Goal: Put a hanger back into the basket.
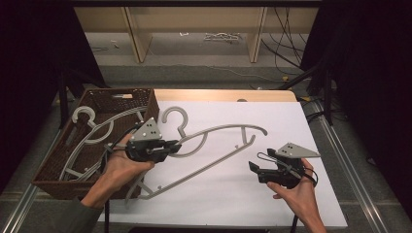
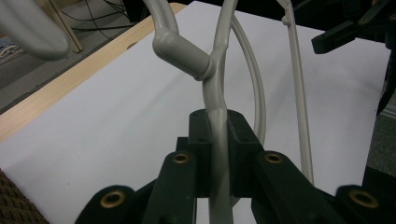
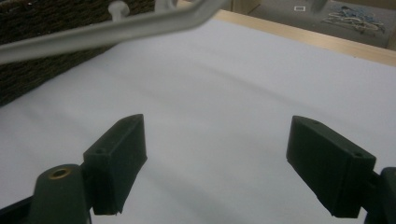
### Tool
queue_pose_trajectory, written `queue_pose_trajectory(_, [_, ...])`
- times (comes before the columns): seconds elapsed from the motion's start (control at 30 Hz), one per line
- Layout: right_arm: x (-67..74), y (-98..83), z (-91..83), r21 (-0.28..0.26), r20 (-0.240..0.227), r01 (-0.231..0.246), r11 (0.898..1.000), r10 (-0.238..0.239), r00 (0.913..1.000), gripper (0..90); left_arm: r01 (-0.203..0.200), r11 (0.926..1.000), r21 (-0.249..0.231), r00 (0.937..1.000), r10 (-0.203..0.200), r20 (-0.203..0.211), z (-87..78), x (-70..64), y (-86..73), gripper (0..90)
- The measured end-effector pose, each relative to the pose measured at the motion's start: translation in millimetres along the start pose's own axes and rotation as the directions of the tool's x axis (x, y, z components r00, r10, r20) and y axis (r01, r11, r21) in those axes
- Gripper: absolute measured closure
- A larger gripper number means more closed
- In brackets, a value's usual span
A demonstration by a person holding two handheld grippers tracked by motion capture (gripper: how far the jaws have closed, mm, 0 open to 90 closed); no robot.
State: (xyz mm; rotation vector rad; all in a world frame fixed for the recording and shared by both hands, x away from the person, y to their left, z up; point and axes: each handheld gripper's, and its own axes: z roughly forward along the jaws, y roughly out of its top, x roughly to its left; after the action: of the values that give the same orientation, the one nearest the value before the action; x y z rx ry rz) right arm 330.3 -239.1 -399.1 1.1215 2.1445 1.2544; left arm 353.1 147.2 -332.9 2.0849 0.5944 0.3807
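The right gripper (image 1: 256, 170) sits near and right over the white table (image 1: 291, 121); its jaws stand wide with nothing between them. Left of centre, the left gripper (image 1: 171, 147) has its jaws clamped on the shoulder bar of the grey hanger (image 1: 214, 145), close below the neck (image 2: 187, 55). The hanger spans the middle of the table, hook pointing far. At far left, the wicker basket (image 1: 116, 94) contains further hangers (image 1: 90, 128).

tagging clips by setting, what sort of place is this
Probably a lab recording bench: a white-covered table hemmed by dark curtains, loose cables on the floor beyond, and camera-bearing handheld grippers working grey hangers.
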Motion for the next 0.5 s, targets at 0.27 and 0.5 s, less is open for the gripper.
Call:
queue_pose_trajectory(0.27, [-1.7, -5.2, -2.5, 0.021, 0.007, -0.01, 1.0, 0.009, 0.9999, 20.6, 0.027, 0.9996, -0.01, 0.9996, -0.027, -0.008, -10.7, 6.5, 6.1, 82.0])
queue_pose_trajectory(0.5, [-0.7, -9.1, -1.7, 0.02, 0.005, -0.013, 1.0, 0.013, 0.9999, 20.3, 0.051, 0.9982, -0.031, 0.9984, -0.052, -0.024, -21.8, 18.2, 8.5, 82.0])
